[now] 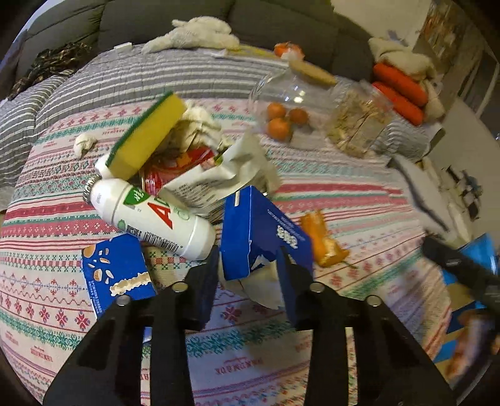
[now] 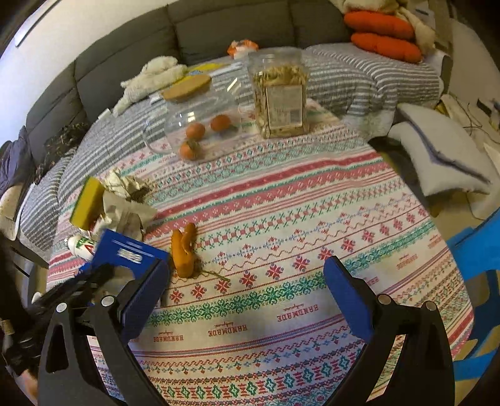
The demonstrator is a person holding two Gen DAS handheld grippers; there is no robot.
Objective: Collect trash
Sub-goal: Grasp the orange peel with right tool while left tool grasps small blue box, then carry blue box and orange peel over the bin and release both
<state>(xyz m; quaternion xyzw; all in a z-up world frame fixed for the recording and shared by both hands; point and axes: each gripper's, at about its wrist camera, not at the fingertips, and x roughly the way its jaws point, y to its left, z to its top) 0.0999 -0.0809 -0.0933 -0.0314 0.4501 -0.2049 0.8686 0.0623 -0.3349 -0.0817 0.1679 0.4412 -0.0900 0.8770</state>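
Observation:
My left gripper is shut on a blue carton with crumpled white paper at its open end, held just above the patterned tablecloth. The carton also shows in the right wrist view. Behind it lie a white bottle, a flat blue box, a yellow-green sponge, crumpled paper and a red wrapper. An orange peel lies right of the carton; it also shows in the right wrist view. My right gripper is open and empty above the cloth, right of the peel.
A clear jar with three tangerines and a jar of dry food stand further back. A grey sofa with orange cushions is behind. A blue bin or chair stands at the right edge.

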